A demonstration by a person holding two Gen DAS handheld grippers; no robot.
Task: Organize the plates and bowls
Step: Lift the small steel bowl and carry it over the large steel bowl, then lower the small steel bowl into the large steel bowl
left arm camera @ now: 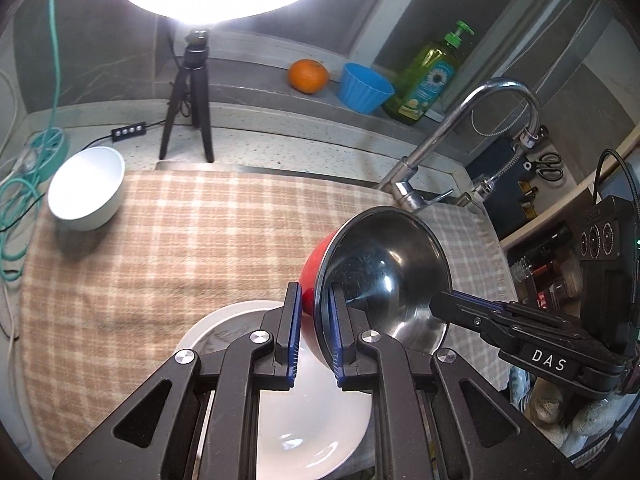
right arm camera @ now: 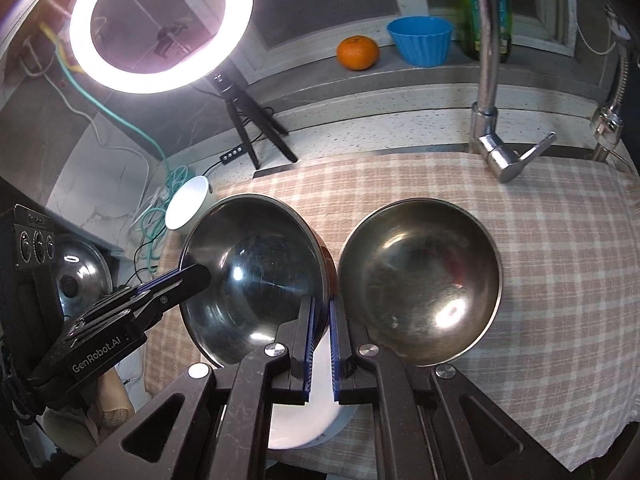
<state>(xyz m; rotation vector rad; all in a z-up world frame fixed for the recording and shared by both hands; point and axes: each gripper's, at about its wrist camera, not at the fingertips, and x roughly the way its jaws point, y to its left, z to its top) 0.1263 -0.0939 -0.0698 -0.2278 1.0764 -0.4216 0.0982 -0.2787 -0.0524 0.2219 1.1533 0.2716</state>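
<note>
Red-sided steel bowl [left arm camera: 384,276] lifted above the checked cloth [left arm camera: 180,240] on the bench, tilted so that its polished inside faces both cameras. Left tool [left arm camera: 316,328] clamped narrow on the near rim of this bowl, one blue pad against the red outer wall, the other inside. Right tool [right arm camera: 320,336] likewise closed narrow on the opposite rim of the same bowl [right arm camera: 256,276], seen from the left wrist view as a black arm reaching in from the right. Directly below the bowl, a white plate [left arm camera: 312,420] flat on the cloth. Second steel bowl [right arm camera: 420,280] just right of the held one in the right wrist view, rims nearly touching; whether in contact, cannot tell. White bowl [left arm camera: 86,188] at the far left corner of the cloth, tipped toward the camera, well apart from the rest. Behind the cloth, a ring light [right arm camera: 160,24] on a black tripod [left arm camera: 188,96]. On the ledge beyond, an orange [left arm camera: 308,76], a blue cup [left arm camera: 364,88] and a green soap bottle [left arm camera: 432,76]. Chrome tap [left arm camera: 460,132] at the right rear.
</note>
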